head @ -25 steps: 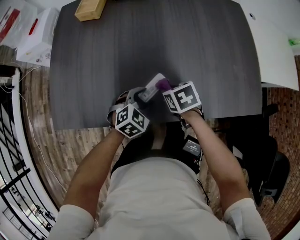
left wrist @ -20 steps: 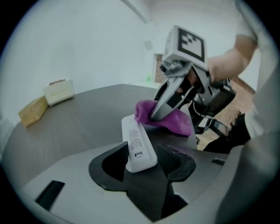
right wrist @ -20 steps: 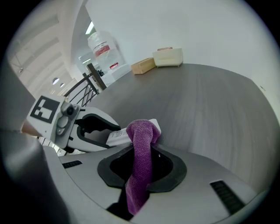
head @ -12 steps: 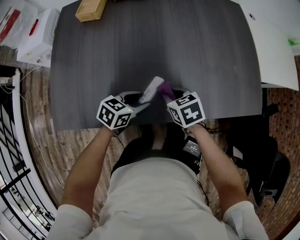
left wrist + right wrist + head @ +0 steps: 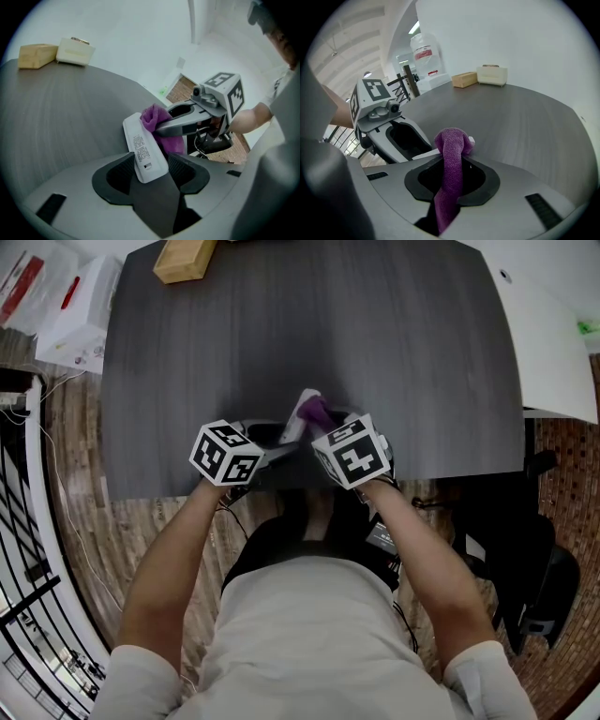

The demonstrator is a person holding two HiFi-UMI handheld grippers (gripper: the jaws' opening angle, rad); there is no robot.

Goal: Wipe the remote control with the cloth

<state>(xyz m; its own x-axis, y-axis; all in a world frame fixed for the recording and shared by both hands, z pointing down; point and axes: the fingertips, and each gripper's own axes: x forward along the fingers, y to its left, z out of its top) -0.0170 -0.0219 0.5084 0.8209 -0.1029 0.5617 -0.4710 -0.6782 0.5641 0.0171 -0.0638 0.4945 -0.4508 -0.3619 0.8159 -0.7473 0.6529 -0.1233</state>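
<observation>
forearms nearest in head view, one behind each marker cube, at near edge of table (image 5: pixel 394 352). on left: left gripper (image 5: pixel 150 172), jaws just drawn closer, now clamped on lower end of remote control (image 5: pixel 143 150). remote white, printed label side toward left gripper view, held up at an angle with far end pointing away from near edge. on right: right gripper (image 5: pixel 452 180), jaws together on cloth (image 5: pixel 451 154). cloth purple, pinched as a narrow strip, bunched top end touching upper part of remote. both grippers angled toward each other, tips just beside one another above dark grey wood-grain surface. at far edge of table: tan wooden block (image 5: pixel 184 257), cream box (image 5: pixel 75 50) just beside it. past table's left edge: white cartons (image 5: pixel 75 315).
</observation>
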